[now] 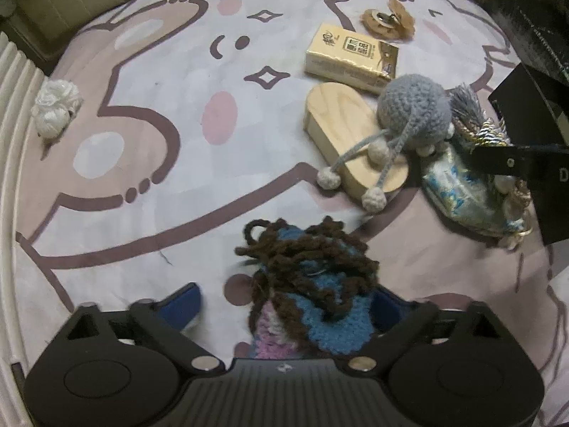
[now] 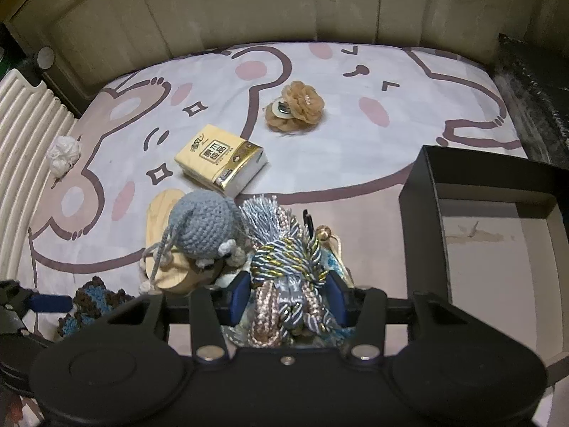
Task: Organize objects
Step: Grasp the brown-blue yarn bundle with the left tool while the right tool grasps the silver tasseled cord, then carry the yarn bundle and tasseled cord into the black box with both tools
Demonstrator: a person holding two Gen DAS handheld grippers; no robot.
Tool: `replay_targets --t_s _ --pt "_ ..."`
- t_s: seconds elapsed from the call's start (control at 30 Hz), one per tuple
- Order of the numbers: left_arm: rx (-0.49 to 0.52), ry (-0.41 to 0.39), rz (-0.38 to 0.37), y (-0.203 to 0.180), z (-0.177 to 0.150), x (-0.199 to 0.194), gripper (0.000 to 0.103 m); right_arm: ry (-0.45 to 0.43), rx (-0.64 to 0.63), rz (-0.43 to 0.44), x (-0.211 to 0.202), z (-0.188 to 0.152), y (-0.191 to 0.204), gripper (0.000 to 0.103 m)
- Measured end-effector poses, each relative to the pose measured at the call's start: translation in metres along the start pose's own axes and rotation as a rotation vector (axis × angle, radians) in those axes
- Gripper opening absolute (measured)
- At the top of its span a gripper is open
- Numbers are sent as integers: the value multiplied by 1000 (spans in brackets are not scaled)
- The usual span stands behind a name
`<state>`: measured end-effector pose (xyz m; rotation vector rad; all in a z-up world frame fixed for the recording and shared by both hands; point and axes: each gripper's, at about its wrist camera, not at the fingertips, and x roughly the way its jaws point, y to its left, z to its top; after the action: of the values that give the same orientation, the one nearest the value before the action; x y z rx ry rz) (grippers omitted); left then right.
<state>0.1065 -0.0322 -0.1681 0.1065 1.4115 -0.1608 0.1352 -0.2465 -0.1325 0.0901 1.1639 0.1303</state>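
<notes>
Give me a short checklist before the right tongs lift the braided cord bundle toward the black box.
1. Right tongs around blue-gold braided cord tassel bundle: ok.
2. Pads pressing firmly: cannot tell.
3. Open black cardboard box free inside: ok.
4. Grey crocheted octopus toy clear of the bundle: not ok, it touches.
5. Left tongs around blue-brown knitted yarn piece, away: ok.
</notes>
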Motion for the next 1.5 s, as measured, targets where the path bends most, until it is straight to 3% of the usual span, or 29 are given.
replay_targets --t_s 0.23,0.43,0.87,1.3,1.5 --pt "-29 25 -79 3 1 -2 64 6 -2 -10 -4 0 1 46" --pt "-22 16 -108 1 -1 -10 53 8 5 -6 -9 -2 0 46" --pt "-76 -100 -125 6 3 -41 52 -51 34 18 -41 -4 -1 46" --pt "-169 -273 -133 12 0 -93 52 -197 93 50 -93 -4 4 45" --pt "-206 -346 -144 9 0 -116 52 -261 79 20 -118 -7 9 45"
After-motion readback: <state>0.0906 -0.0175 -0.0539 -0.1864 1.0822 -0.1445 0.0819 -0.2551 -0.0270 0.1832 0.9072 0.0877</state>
